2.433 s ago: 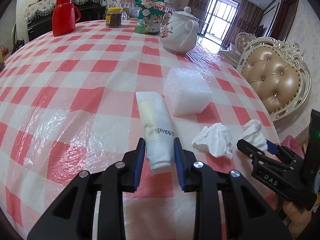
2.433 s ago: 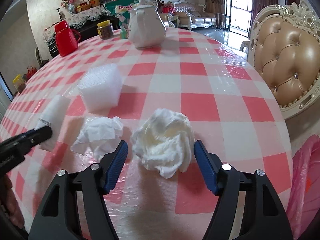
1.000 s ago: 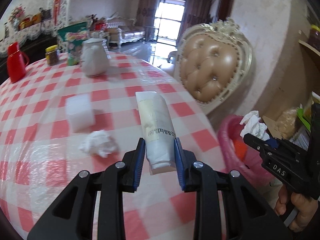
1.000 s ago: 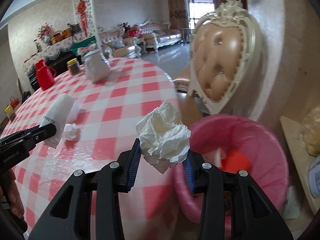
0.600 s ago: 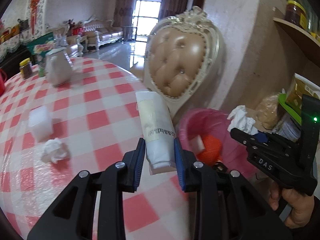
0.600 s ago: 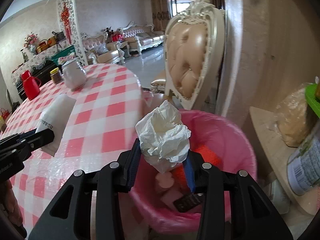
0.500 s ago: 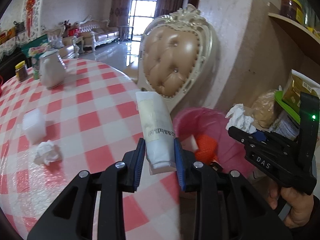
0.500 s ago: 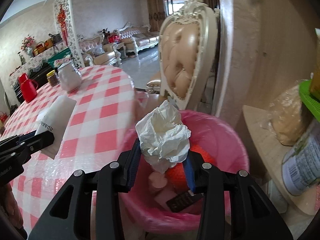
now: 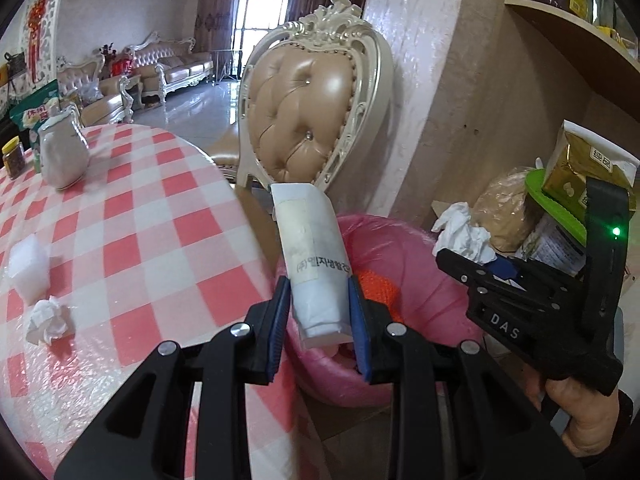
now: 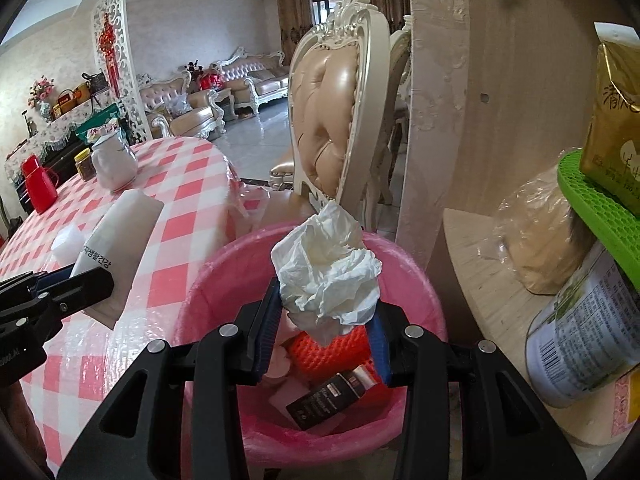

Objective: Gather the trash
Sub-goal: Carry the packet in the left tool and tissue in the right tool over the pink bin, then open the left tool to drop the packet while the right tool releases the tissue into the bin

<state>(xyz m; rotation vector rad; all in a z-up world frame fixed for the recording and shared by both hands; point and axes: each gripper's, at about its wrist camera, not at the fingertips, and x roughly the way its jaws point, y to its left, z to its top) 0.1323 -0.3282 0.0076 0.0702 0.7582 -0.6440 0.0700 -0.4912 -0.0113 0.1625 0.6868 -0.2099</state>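
Observation:
My left gripper (image 9: 319,316) is shut on a white tube (image 9: 312,256) with Korean print, held at the near rim of the pink trash bin (image 9: 404,240) beside the table edge. My right gripper (image 10: 324,320) is shut on a crumpled white tissue (image 10: 328,268) directly above the open pink bin (image 10: 208,280), which holds an orange net and a dark box. The tissue shows in the left wrist view (image 9: 460,232); the tube shows in the right wrist view (image 10: 120,240). Another crumpled tissue (image 9: 48,318) and a white foam block (image 9: 26,266) lie on the checked table (image 9: 140,240).
A tufted beige chair (image 9: 308,108) stands behind the bin. A wooden shelf (image 10: 480,260) at the right holds a bagged item, a can and a green tray. A white teapot (image 9: 62,156) and a jar (image 9: 14,156) stand at the table's far side.
Both grippers moved off the table toward the pink bin with their loads. The tissue now hangs over the bin's opening and the tube reaches its rim.

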